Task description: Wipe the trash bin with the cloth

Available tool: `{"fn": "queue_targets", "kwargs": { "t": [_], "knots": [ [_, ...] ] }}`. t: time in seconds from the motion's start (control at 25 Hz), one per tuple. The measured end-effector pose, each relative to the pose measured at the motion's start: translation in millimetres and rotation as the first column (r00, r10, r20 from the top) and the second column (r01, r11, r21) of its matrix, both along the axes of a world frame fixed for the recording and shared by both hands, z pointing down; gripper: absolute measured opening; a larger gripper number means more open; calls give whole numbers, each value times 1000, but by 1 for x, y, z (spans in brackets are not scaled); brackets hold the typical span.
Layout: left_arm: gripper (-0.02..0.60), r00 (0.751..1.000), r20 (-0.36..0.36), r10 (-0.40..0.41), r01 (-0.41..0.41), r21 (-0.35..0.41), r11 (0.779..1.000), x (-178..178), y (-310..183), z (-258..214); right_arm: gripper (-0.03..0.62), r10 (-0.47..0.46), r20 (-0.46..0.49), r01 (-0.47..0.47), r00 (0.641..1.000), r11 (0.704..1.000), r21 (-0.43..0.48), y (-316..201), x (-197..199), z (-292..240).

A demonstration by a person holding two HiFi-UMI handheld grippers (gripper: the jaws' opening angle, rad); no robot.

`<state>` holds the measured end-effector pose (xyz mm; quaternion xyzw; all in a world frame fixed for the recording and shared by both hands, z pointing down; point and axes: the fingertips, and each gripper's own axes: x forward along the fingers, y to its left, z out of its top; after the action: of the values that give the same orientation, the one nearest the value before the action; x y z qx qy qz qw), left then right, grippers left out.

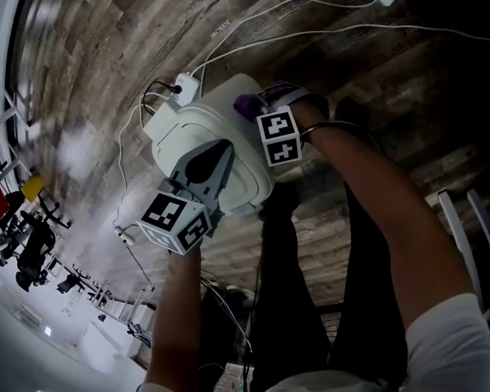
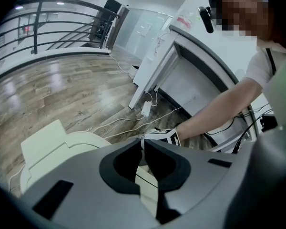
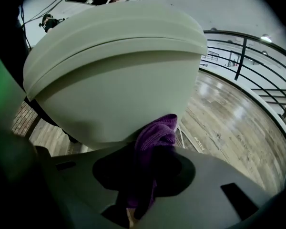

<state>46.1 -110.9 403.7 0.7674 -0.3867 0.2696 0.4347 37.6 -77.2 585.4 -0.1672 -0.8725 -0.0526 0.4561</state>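
The white trash bin (image 1: 216,109) stands on the wooden floor (image 1: 106,39) with its lid (image 1: 180,133) down, so its inside is hidden. The right gripper (image 1: 257,109) is clamped on the purple cloth (image 1: 246,103) and holds it against the bin's wall at about 1 o'clock. The left gripper (image 1: 222,149) comes in from 7 o'clock. Its jaws are closed and empty above the lid, and I cannot tell whether they touch it.

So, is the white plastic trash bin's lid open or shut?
Shut: the lid sits down on the white plastic trash bin, no gap showing.
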Motion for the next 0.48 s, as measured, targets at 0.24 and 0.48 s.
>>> {"fn": "queue_targets", "kwargs": {
  "t": [0.24, 0.48],
  "knots": [
    [5, 997, -24, -79, 79, -27, 997, -3, -5, 5, 110, 102, 8, -101, 995, 993, -62, 27, 18, -5],
    [5, 998, -16, -63, 62, -63, 996, 8, 2, 13, 110, 158, 13, -156, 987, 983, -101, 49, 34, -9]
  ]
}}
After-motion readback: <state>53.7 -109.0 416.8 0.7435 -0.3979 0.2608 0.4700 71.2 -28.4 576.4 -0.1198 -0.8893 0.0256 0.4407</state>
